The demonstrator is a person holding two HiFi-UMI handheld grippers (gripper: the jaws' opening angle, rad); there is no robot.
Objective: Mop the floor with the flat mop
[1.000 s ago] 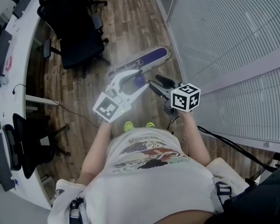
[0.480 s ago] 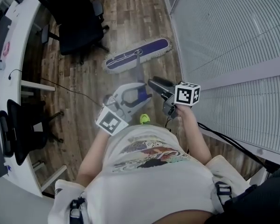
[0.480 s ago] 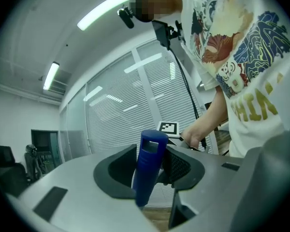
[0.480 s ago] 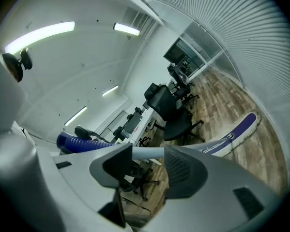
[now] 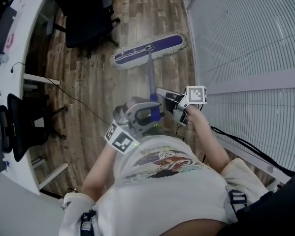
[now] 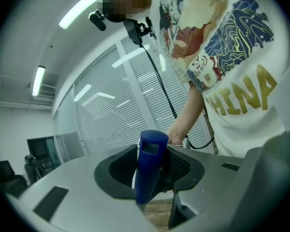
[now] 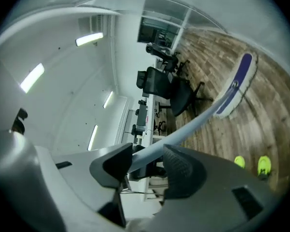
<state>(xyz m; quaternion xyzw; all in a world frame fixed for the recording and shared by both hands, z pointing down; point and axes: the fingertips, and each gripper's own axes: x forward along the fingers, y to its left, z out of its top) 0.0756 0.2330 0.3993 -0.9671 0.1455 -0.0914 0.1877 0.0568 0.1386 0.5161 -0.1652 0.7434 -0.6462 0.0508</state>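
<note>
The flat mop (image 5: 148, 49) is lying on the wooden floor (image 5: 95, 82) at upper centre. The left gripper (image 5: 154, 113) is clamping its blue handle end (image 6: 149, 166), and the right gripper (image 5: 163, 93) is gripping the pole (image 7: 193, 124) just above. A stroke appears in hand; the next move is calling for a steady push, head flat.

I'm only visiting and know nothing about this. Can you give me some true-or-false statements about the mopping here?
1. The mop head lies flat on the wooden floor. True.
2. The left claw is empty. False: it is closed on the blue end of the mop handle.
3. The right claw is closed on the handle's grey shaft. True.
4. The mop head is tucked under the black chair. False: it lies on open floor between the chair and the blinds.
</note>
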